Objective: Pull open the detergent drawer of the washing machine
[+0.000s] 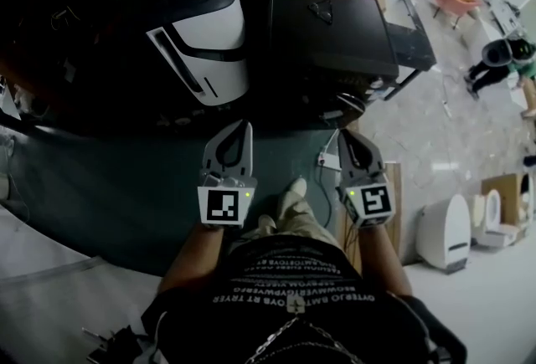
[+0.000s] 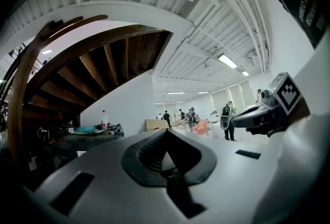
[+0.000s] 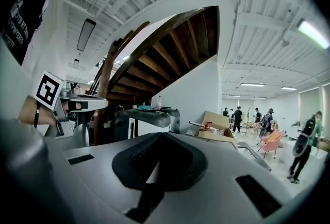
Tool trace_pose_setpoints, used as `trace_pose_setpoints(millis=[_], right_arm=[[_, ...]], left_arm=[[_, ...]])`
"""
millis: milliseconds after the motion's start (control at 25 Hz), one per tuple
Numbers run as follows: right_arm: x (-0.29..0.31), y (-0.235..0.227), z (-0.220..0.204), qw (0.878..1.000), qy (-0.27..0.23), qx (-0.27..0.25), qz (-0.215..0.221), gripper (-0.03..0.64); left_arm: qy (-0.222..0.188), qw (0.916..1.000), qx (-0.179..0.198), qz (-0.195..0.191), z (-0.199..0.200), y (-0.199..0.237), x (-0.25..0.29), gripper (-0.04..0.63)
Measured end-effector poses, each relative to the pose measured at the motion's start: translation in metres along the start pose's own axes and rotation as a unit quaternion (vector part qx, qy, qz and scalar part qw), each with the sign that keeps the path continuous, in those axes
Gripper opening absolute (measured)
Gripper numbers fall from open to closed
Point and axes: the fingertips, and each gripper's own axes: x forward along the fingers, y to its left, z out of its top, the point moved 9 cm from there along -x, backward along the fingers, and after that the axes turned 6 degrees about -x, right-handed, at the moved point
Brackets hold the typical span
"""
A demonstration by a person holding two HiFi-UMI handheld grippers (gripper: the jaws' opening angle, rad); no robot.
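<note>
White washing machine (image 1: 209, 44) stands well apart from left tool (image 1: 240, 132) and right tool (image 1: 347, 140) — both clamped together, empty — seemingly the approach step; the drawer needs locating next.

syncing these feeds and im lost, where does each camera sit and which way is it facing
Head view: on the person's head, facing steeply down at the floor and washing machine; shows torso, forearms, left claw and right claw, both shut.
Left gripper view: on the left claw, facing level past the wooden stairs; right claw at its right edge.
Right gripper view: on the right claw, facing likewise; left claw at its left edge.
Shared: both gripper views show the stairs and a pink chair.
</note>
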Motion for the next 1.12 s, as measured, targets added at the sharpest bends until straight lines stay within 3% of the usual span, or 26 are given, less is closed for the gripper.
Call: trace_pose_setpoints(millis=[280,320,440,480,600,800,920,1120], right_arm=[[0.03,-0.015,-0.001,1.0,-0.01,-0.001,0.002,0.002],[0.033,-0.018,-0.002,1.0,-0.009,-0.002,0.001,0.002],[0.044,-0.028,-0.007,1.0,-0.002,-0.001,0.001,0.002],[0.048,-0.031,-0.009,1.0,0.001,0.0,0.0,0.002],[0.06,-0.039,-0.016,1.0,0.007,0.002,0.001,0.002],[0.078,-0.051,-0.019,1.0,0.014,-0.005,0.005,0.002],[0.088,-0.059,-0.021,1.0,0.02,-0.006,0.008,0.002],[0.103,-0.072,-0.024,1.0,0.025,-0.004,0.009,0.002]], left_arm=[[-0.008,0.9997,0.024,0.005,-0.001,0.008,0.028,0.003],[-0.008,0.9994,0.034,0.0,-0.001,0.009,0.032,0.003],[-0.009,0.9928,0.114,-0.035,0.001,0.01,0.044,0.003],[-0.01,0.9928,0.113,-0.039,0.0,0.01,0.048,0.003],[-0.012,0.9982,0.052,-0.029,-0.011,0.012,0.06,0.003],[-0.001,0.998,0.059,-0.022,-0.019,0.02,0.084,0.003],[0.004,0.9995,0.029,-0.014,-0.023,0.023,0.096,0.003],[0.011,0.9995,0.016,-0.024,-0.028,0.027,0.116,0.003]])
